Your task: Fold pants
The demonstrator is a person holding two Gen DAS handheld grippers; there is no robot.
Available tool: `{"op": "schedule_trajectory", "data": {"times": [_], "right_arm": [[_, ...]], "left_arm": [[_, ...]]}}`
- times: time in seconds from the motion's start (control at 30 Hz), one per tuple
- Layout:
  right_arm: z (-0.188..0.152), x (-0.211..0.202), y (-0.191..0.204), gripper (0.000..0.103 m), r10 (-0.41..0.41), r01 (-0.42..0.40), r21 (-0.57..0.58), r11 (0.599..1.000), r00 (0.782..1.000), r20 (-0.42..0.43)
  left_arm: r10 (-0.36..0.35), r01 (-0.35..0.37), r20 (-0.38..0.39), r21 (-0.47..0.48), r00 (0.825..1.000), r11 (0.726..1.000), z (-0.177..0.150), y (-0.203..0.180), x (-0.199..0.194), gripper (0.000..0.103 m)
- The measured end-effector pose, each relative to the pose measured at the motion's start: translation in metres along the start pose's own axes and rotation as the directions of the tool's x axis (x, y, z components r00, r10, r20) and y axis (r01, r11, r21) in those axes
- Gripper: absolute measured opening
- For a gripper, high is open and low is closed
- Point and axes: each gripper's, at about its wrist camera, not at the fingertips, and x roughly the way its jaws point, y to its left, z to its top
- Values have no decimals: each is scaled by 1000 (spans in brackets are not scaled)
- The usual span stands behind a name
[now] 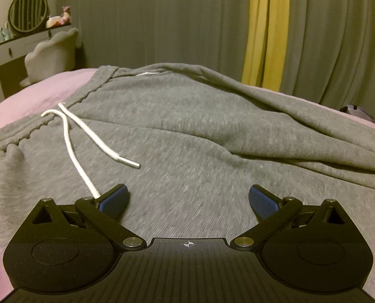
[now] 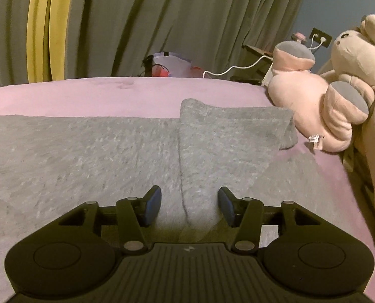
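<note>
Both my tools hang open over the soft grey pants (image 1: 200, 131) on the pink bed (image 2: 111, 93). My left tool (image 1: 188, 197) is near the white drawstring (image 1: 76, 136). My right tool (image 2: 189, 202) holds nothing by the leg ends.

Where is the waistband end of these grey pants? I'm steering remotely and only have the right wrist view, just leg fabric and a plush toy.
Observer: The waistband lies at the left of the left wrist view, on the pink bedcover.
Operator: Is the drawstring tucked in?
Observer: No, the white drawstring lies loose across the pants; one strand runs down to the left tool.
Operator: Is that tool gripping anything?
Observer: No, its blue pads stand wide apart with only flat fabric between them.
</note>
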Motion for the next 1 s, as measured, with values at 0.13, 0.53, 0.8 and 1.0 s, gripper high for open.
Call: {"op": "schedule_trajectory", "data": {"times": [0.13, 0.53, 0.8, 1.0], "right_arm": [[3, 9, -5, 8, -20, 20, -8, 1000, 1000, 16], [-52, -15, -152, 4, 135, -84, 663, 744, 990, -27], [-67, 6, -160, 38, 363, -249, 812, 528, 931, 49], [-69, 18, -158, 9, 405, -301, 832, 467, 909, 101]], "left_arm": [[1, -1, -1, 2, 1000, 1000, 0, 0, 0, 103], [-27, 27, 4, -35, 1000, 999, 7, 5, 1, 103], [-88, 94, 81, -76, 993, 993, 48, 22, -17, 103], [-200, 193, 5, -289, 980, 938, 117, 51, 31, 103]]}}
